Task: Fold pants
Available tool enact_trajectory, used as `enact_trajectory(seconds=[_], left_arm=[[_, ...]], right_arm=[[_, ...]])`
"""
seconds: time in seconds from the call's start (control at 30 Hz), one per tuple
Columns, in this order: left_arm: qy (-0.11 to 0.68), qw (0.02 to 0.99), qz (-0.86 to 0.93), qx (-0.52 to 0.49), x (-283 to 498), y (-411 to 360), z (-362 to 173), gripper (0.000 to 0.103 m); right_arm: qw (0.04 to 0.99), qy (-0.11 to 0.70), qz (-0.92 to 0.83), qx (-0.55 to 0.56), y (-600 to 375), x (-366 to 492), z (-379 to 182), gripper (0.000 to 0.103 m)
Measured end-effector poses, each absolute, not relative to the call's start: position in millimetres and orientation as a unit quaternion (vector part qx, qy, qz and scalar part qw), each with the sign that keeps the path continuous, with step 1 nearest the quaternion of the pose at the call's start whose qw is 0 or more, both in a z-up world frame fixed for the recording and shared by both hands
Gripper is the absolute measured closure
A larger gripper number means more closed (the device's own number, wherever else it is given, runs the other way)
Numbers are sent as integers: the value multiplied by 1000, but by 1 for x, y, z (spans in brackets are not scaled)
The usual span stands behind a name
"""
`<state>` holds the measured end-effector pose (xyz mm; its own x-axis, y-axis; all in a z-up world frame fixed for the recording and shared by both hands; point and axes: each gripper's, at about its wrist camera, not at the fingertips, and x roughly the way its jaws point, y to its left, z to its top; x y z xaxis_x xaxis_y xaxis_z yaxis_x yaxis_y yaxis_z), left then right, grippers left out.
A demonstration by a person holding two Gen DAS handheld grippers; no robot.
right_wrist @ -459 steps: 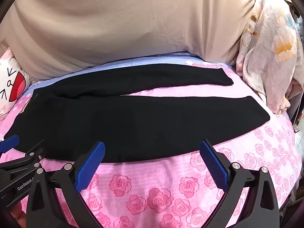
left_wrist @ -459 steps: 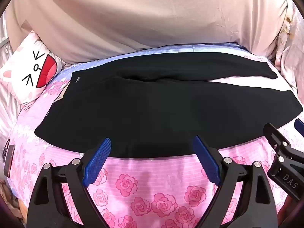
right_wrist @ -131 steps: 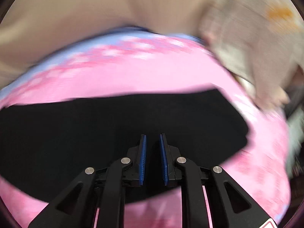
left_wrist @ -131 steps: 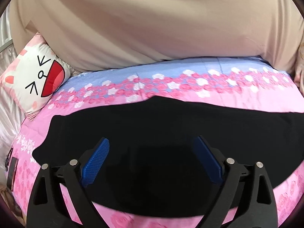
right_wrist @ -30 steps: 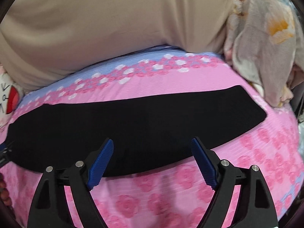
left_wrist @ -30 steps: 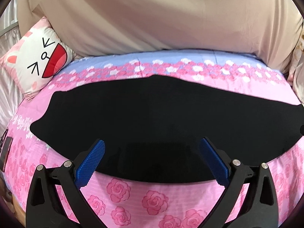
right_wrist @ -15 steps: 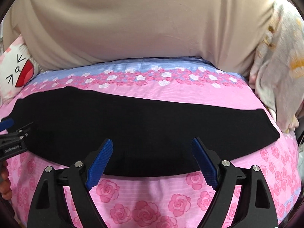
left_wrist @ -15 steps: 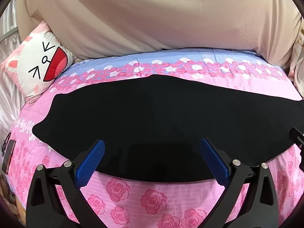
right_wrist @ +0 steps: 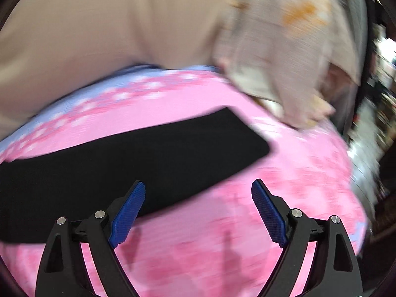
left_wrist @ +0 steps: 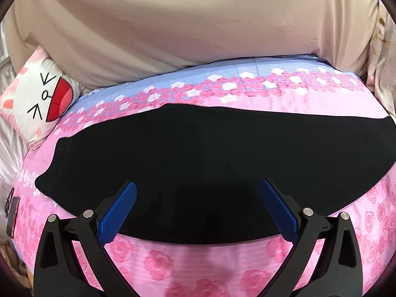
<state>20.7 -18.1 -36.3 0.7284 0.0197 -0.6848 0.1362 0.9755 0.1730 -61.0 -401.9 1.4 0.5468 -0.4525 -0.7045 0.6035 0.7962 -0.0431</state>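
Nearest the lens in the left wrist view, the left gripper (left_wrist: pixel 198 193) hangs tilted downward over the near edge of the black pants (left_wrist: pixel 198 153), its blue pads spread wide with nothing between them. In the right wrist view the right gripper (right_wrist: pixel 198 193) is likewise released and empty, its jaws having just been opening; it points down at the bedspread (right_wrist: pixel 222 247) just off the leg end of the pants (right_wrist: pixel 123 163), and the picture is smeared, which reads as the hand swinging sideways.

The pants lie flat as one long dark band across the pink rose-print bedspread (left_wrist: pixel 198 267), legs apparently already laid one over the other (the cloth is too dark to show a seam). My judgement: the lengthwise fold is done and the hands are repositioning for the crosswise fold. That calls for the right gripper to settle on the cuff end, pinch both layers, and carry them toward the waist

Beyond sit a cartoon pillow (left_wrist: pixel 39 99) and a beige drape (left_wrist: pixel 198 24)
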Motion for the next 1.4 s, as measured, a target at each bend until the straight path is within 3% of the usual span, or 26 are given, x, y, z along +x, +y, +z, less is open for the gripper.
enact_trajectory(seconds=[0.2,0.47,0.53,0.6,0.63,0.8,0.83,0.9,1.0,1.13,1.2,1.4], left_arm=[[372,919,-38,126,24,-49,-40,5],[371,917,-29,143,27,-64,-41,5],[372,917,-21,145,30,-63,-41,5],[373,916,-13,144,34,-60,-42,5],[374,916,-10,144,35,-59,-42,5],[375,916,0,141,44,-53,-42,5],[377,916,0,138,46,-52,-43,5],[383,914,-3,135,49,-53,-46,5],[381,914,-7,138,48,-54,-46,5],[380,915,-19,134,45,-55,-46,5],[385,913,-26,133,46,-58,-49,5],[379,911,-48,155,40,-80,-48,5]], right_arm=[[864,362,-324,132,-481,-63,1,18],[876,404,-248,83,-514,14,-12,18],[880,413,-222,70,-512,32,-18,22],[879,430,-198,62,-510,46,-27,95],[873,445,-187,72,-512,52,-31,95],[905,364,-209,70,-514,30,0,95],[896,383,-213,75,-524,35,-10,95],[881,419,-204,82,-535,45,-44,85],[886,404,-209,89,-529,34,-28,77],[906,355,-211,94,-509,5,2,78],[908,361,-191,90,-496,4,1,93],[888,419,-182,43,-486,49,-31,94]])
